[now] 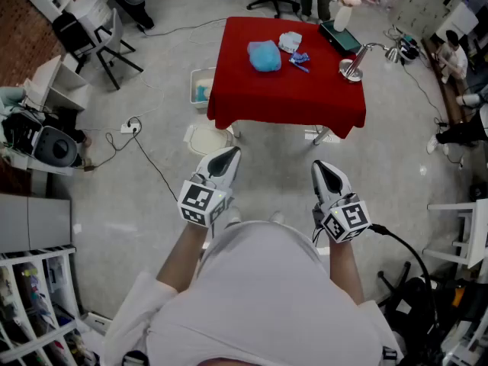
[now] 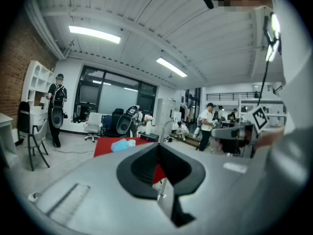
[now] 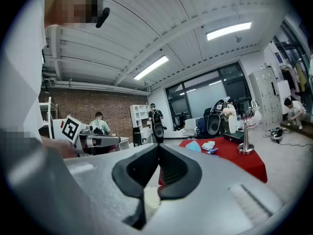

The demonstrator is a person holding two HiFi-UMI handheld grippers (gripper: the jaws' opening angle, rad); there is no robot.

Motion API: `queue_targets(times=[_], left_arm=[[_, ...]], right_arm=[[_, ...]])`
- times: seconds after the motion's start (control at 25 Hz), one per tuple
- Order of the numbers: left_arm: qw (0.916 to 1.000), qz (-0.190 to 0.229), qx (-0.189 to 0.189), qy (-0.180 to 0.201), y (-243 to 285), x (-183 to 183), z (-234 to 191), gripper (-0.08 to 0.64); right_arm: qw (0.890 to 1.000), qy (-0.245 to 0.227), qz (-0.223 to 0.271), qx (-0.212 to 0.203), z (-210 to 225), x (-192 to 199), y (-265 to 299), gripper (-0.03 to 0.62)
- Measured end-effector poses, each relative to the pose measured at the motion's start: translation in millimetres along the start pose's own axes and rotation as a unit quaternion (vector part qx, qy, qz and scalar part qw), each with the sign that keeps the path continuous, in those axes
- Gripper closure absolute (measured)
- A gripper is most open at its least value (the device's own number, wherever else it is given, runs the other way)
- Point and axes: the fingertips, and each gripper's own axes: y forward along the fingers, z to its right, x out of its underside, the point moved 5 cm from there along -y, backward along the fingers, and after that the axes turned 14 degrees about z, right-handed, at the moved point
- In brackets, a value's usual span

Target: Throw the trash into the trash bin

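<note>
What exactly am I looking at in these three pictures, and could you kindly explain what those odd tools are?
There is no robot here: a person in white holds a two-jaw gripper in each hand. The head view comes from a camera on the person's head that looks down on the left gripper and the right gripper, each carrying a cube with square markers. The other two pictures come from cameras riding on the grippers, looking along their jaws. Both pairs of jaws are closed, with nothing held. Ahead stands a red-covered table with a crumpled blue bundle, crumpled white paper, a small blue wrapper, a metal stand and a dark box. A white bin sits on the floor beside it.
</note>
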Motion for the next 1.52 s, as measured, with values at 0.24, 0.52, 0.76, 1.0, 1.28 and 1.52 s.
queue_targets(times=[0.24, 0.52, 0.76, 1.0, 1.28, 1.52], left_arm=[[1.0, -0.003, 0.001, 0.0, -1, 2, 2, 0.555], [1.0, -0.009, -0.002, -0.001, -2, 6, 7, 0.555], [0.9998, -0.016, -0.01, 0.005, -2, 6, 13, 0.555], [0.9999, 0.0, -0.015, 0.004, -4, 7, 26, 0.555], [0.999, -0.007, -0.042, 0.014, -2, 17, 40, 0.555], [0.9975, -0.005, -0.066, 0.023, 6, 20, 43, 0.555]], right_arm=[[1.0, 0.001, -0.002, 0.0, 0, 1, -1, 0.592], [1.0, 0.007, -0.002, -0.003, 2, 2, -4, 0.592], [1.0, 0.014, -0.001, -0.007, 10, 3, -8, 0.592], [1.0, -0.001, -0.003, -0.019, 20, 2, -17, 0.591], [0.999, -0.005, -0.013, -0.045, 40, 4, -35, 0.591], [0.997, -0.018, -0.032, -0.065, 59, 11, -46, 0.591]])
